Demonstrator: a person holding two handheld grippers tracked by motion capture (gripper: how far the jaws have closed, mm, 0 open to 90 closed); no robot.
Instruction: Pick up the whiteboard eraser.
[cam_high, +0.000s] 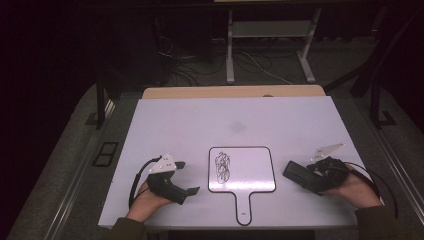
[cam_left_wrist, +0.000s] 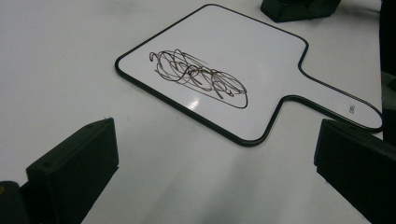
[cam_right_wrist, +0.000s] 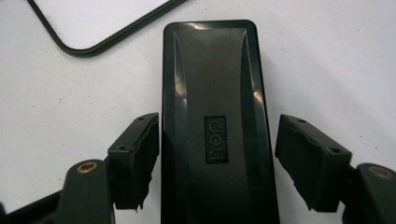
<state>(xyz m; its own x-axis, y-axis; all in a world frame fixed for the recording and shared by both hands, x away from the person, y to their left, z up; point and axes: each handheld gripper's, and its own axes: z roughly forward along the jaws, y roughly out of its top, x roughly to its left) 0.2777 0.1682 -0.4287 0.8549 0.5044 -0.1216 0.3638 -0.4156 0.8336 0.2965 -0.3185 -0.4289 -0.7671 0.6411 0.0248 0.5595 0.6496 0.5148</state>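
Both of my grippers rested low on the white table, one on either side of the paddle-shaped whiteboard, and that board is the landmark I place everything else by. My right gripper had its jaws standing apart around the black eraser. The near jaw looked to be touching the eraser's side, and a clear gap showed at the other jaw, so I judged it was straddling the block and not yet clamped on it. The eraser lay flat on the table just beside the board's right edge, its long axis running in line with my jaws. That alignment, I think, was why I came at it from behind: the narrow width fits between the pads.

A dark scribble sat on the board's left half, and wiping it seemed the likely purpose. The board's handle pointed back toward me.

My left gripper lay just beside the board's left edge, jaws wide apart and holding nothing, perhaps waiting to steady the board. My right hand kept its tool nearly flat, which suited so low a block.
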